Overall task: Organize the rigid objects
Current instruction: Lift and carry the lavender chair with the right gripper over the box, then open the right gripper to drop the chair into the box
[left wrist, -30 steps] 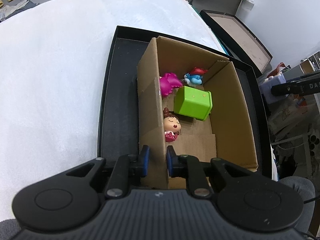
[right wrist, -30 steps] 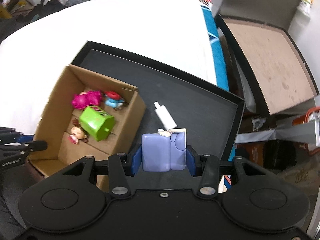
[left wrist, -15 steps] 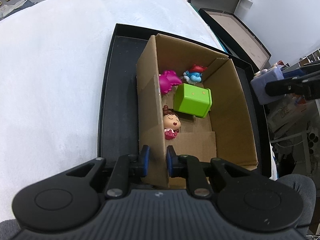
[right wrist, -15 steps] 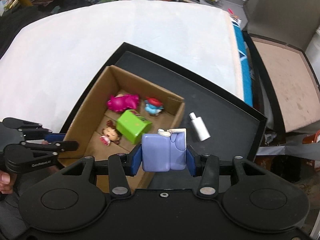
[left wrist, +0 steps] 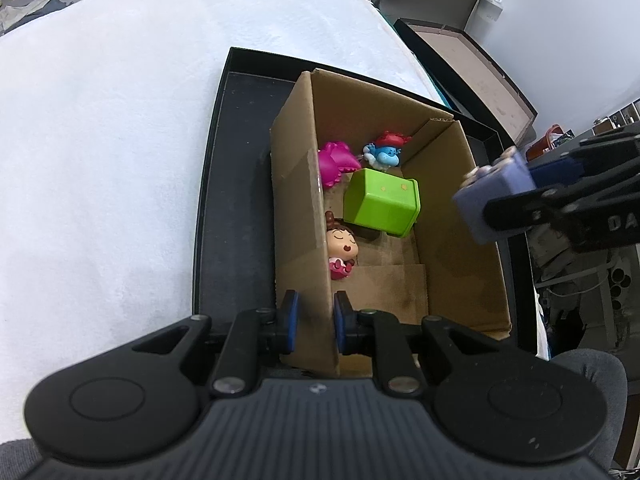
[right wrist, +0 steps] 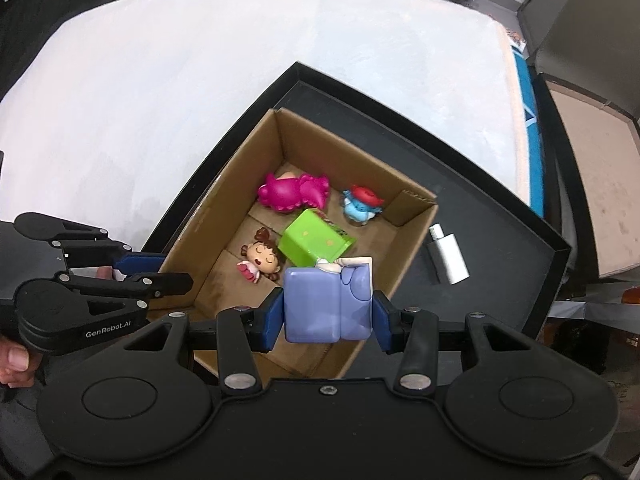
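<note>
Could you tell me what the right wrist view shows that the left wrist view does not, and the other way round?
Only the right wrist view shows the small silver bottle lying on the black tray beside the cardboard box. Only the left wrist view shows the left tool pinching the box wall from behind. Both show the green block, the pink, blue and doll figures inside the box, and the right tool holding the lilac toy.

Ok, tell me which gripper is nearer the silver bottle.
Right. The right gripper, holding a purple toy, hangs just beside the silver bottle; the left gripper clamps the box's far wall.
</note>
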The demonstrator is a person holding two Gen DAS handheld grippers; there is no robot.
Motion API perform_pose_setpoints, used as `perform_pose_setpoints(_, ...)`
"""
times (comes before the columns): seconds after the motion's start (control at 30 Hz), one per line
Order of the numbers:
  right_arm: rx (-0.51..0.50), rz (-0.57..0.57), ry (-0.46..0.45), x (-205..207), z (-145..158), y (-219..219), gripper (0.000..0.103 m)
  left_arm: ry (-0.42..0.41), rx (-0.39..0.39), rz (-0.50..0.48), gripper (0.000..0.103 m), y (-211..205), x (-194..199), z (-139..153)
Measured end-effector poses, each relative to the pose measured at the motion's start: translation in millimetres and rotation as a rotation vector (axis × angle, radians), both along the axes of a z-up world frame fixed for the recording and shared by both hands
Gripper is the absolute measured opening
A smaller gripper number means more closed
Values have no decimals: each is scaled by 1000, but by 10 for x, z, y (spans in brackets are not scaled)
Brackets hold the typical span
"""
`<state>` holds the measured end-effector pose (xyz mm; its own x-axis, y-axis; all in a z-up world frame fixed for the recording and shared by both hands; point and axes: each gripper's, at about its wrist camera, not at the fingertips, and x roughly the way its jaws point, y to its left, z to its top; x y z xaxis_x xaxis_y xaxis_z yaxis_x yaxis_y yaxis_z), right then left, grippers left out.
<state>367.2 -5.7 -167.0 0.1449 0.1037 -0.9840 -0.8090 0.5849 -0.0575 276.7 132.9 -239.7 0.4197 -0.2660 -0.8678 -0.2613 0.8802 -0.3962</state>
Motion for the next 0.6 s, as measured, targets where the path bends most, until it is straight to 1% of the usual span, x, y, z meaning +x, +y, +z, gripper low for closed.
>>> perform_pose_setpoints(0.37, -40, 34, 65, -141, -350, 225, 45, 1, -13, 0, 17, 16, 3, -8)
perform_pose_setpoints(0.6, -79, 42, 88, -184, -576, 312, 45, -1, -19, -2, 18, 20, 6, -7)
